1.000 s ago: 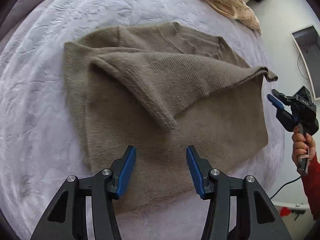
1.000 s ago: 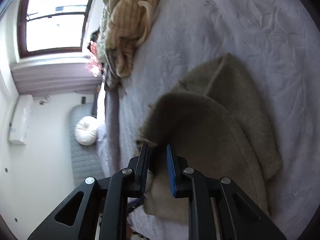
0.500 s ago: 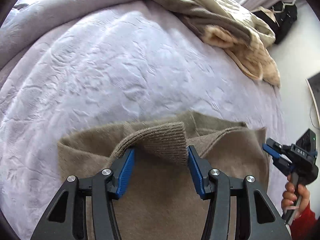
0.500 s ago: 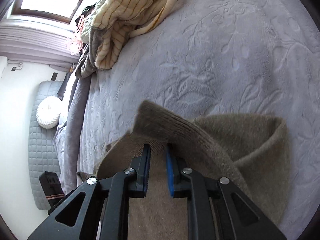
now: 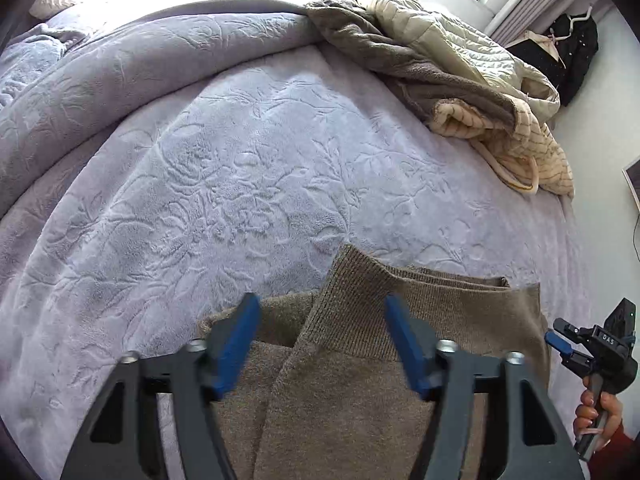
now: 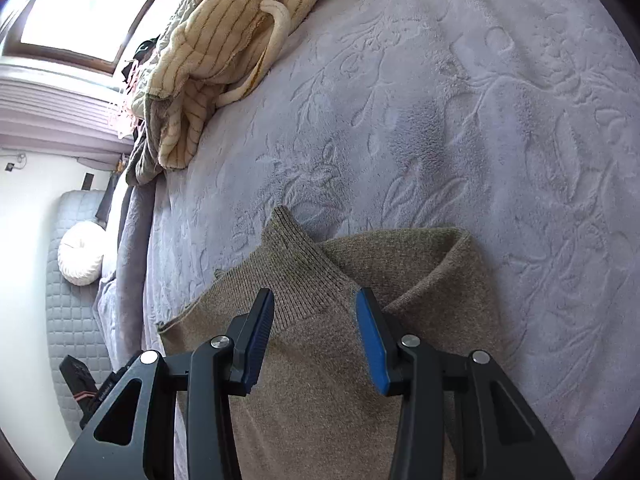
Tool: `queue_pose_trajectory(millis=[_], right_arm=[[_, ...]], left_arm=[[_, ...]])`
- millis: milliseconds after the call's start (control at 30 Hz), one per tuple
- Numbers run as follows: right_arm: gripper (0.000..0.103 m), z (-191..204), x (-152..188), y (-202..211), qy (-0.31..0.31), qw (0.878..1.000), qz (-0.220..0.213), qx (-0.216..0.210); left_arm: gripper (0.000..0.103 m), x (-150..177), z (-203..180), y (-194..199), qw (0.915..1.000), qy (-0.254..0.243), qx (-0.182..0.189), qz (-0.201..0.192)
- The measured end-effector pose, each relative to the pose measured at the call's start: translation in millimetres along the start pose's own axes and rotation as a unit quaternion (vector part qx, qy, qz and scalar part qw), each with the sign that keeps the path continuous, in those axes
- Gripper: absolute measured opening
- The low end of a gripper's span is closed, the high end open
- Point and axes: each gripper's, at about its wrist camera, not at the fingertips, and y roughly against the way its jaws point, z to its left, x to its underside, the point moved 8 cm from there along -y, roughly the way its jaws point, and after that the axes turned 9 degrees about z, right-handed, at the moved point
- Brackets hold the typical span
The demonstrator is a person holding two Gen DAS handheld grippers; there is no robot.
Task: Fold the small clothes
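Both hand-held grippers, left [image 5: 322,326] and right [image 6: 316,322], gaped empty over the sweater [image 5: 360,400] (lower centre, on the bed [image 5: 240,180]); its loose ribbed flap could slide and undo the fold.

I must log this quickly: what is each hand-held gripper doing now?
Left hand-held gripper: open, holding nothing, over the sweater.
Right hand-held gripper: open, holding nothing.
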Motion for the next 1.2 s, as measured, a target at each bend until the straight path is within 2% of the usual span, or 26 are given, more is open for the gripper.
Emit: queue_pose_trajectory(millis=[133,200,233,267,300,367,400,433,533,633,667,700,833,933,1000,1067,1200], right_arm=[[0.048,2.1,-4.7,-9.2,0.01,1.0,0.01,0.0],[0.047,2.9,-4.3,-20.0,0.017,0.999,0.03,0.013],[0.043,4.6,-3.9,-21.5,0.028,0.999,0.031,0.027],[0.021,7.8,-3.9,-21.3,0.049,0.997,0.027,0.051],[0.011,7.9,-4.8,-20.9,0.06,0.995,0.025,0.075],[0.011,-6.7,-9.1,-21.0,0.061,0.987,0.018,0.151],[0.008,-15.9,-12.0,-19.4,0.051,0.984,0.014,0.173],[0.007,-24.5,-13.9,-16.5,0.032,0.985,0.008,0.172],[0.013,-29.7,-7.8,-4.1,0.0,0.994,-0.003,0.112],[0.026,-29.5,14.2,11.2,0.014,0.996,0.0,0.084],[0.039,-30.3,26.6,16.7,0.021,0.997,0.005,0.074],[0.046,-31.0,36.5,20.9,0.025,0.997,0.01,0.067],[0.046,-43.6,88.8,34.8,0.039,0.997,0.046,0.038],[0.046,-56.9,121.6,43.5,0.033,0.997,0.068,0.031],[0.046,-66.1,132.4,49.1,0.033,0.996,0.073,0.034],[0.046,-72.9,139.8,53.0,0.031,0.996,0.078,0.031],[0.046,-78.6,144.2,50.5,0.04,0.995,0.085,0.033]], left_arm=[[0.084,4.0,-3.5,-23.8,0.9989,-0.024,-0.015,0.036],[0.084,7.8,-2.6,-34.9,0.9974,-0.03,-0.048,0.044],[0.084,8.5,-2.8,-37.8,0.9969,-0.03,-0.058,0.045],[0.084,9.3,-2.1,-39.4,0.9966,-0.027,-0.066,0.042],[0.084,9.7,0.4,-40.5,0.996,-0.022,-0.076,0.041],[0.084,10.9,9.9,-45.3,0.9932,-0.015,-0.106,0.046],[0.084,12.3,15.6,-46.7,0.9918,-0.011,-0.117,0.05],[0.084,14.5,21.6,-45.9,0.9914,-0.006,-0.119,0.054],[0.084,24.7,31.5,-31.6,0.9925,-0.003,-0.11,0.054],[0.084,50.8,37.5,-10.9,0.9947,-0.011,-0.079,0.065],[0.084,62.4,38.3,-5.3,0.995,-0.013,-0.067,0.073],[0.084,74.2,38.6,-0.4,0.9949,-0.016,-0.056,0.082],[0.084,136.2,39.9,11.4,0.9917,-0.019,-0.014,0.127],[0.084,169.6,35.8,14.8,0.9888,-0.015,0.016,0.148],[0.083,182.1,27.5,15.2,0.9872,-0.016,0.035,0.155],[0.075,192.6,19.9,14.3,0.9852,-0.017,0.053,0.162],[0.075,203.4,11.8,9.0,0.9831,-0.021,0.061,0.171]])
